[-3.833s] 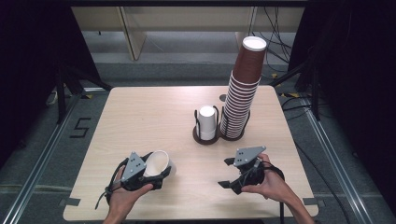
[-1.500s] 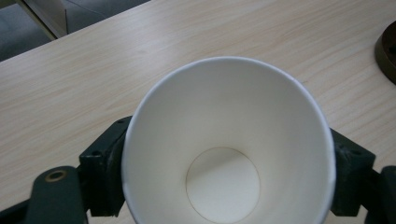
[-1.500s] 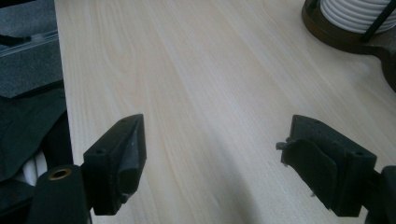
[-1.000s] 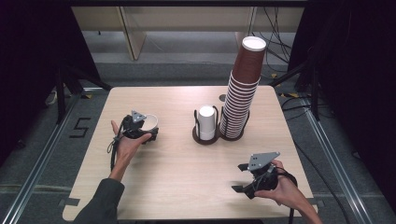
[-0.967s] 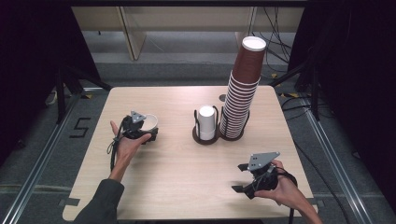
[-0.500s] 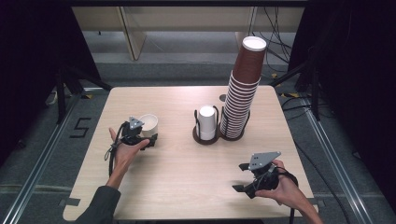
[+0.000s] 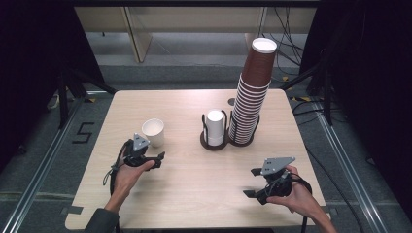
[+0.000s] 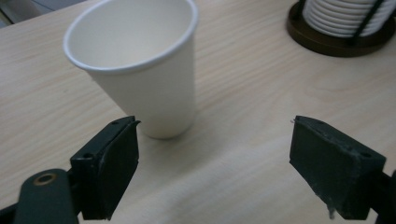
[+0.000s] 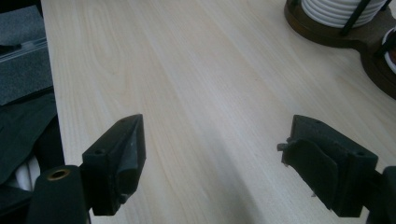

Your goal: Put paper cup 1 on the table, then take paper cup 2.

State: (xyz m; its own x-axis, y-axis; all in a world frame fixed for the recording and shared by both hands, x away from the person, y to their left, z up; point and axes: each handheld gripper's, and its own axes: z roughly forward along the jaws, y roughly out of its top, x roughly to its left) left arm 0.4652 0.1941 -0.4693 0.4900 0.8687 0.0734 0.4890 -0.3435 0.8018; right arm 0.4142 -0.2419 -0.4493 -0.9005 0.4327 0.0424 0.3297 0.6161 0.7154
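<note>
Just smooth tapered white paper cup

Wooden table occupies the centre of the frame, light grain, rounded corners. Right of centre — a dark two-ring holder, its left ring carrying a short white cup stack, its right ring a tall brown cup stack leaning right toward the upper frame. Grey floor at left bears a painted "5". Cables lie upper right.
</note>
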